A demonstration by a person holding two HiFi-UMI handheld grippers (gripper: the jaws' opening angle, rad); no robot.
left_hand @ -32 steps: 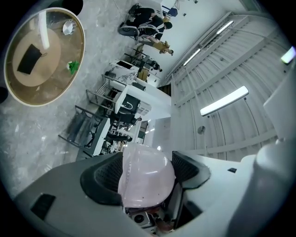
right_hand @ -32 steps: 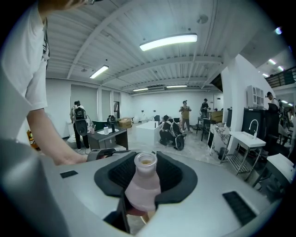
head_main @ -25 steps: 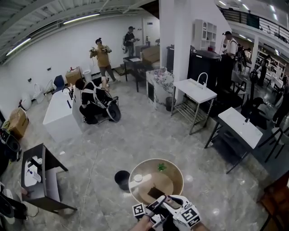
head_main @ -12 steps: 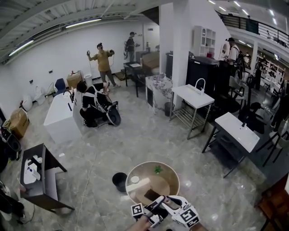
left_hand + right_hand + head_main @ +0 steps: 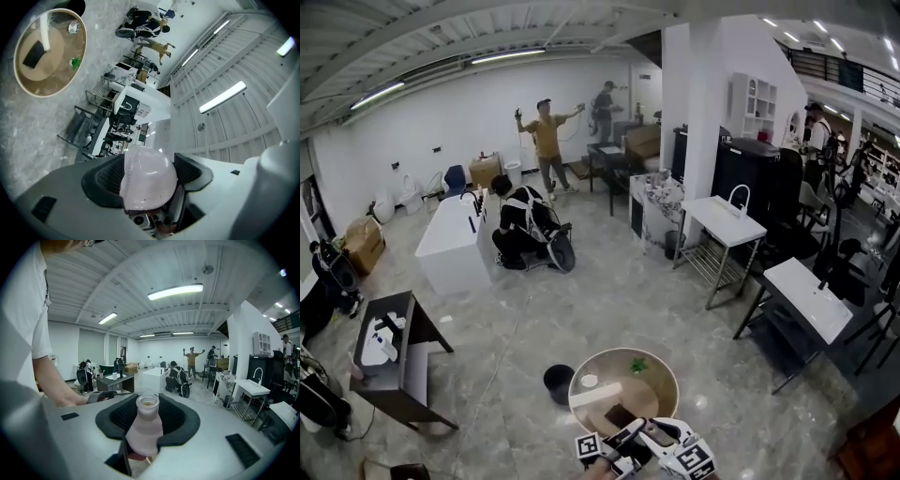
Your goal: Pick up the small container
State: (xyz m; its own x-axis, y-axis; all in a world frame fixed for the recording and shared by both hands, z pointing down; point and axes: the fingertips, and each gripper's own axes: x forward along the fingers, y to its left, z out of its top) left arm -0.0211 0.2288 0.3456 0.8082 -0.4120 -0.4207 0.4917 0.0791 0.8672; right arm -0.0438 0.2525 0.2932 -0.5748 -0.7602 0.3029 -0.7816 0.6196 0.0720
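small container point(image 5: 144, 430), a pale pink bottle with an open neck, sits clamped in the jaws of your right gripper point(image 5: 150, 414), lifted clear of the round bench point(image 5: 674, 384). your left gripper point(image 5: 147, 172) jaws grip a pink rounded piece point(image 5: 149, 180), perhaps the same bottle. the pickup looks done.

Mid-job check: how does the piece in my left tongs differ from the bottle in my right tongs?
Shape: the pink piece in the left tongs is a smooth, closed dome. The pink bottle in the right tongs narrows to a clear neck with an open mouth.
Width: the pink piece looks broader and spreads its tongs wider than the pink bottle does.
Shared: both are pale pink and firmly clamped.
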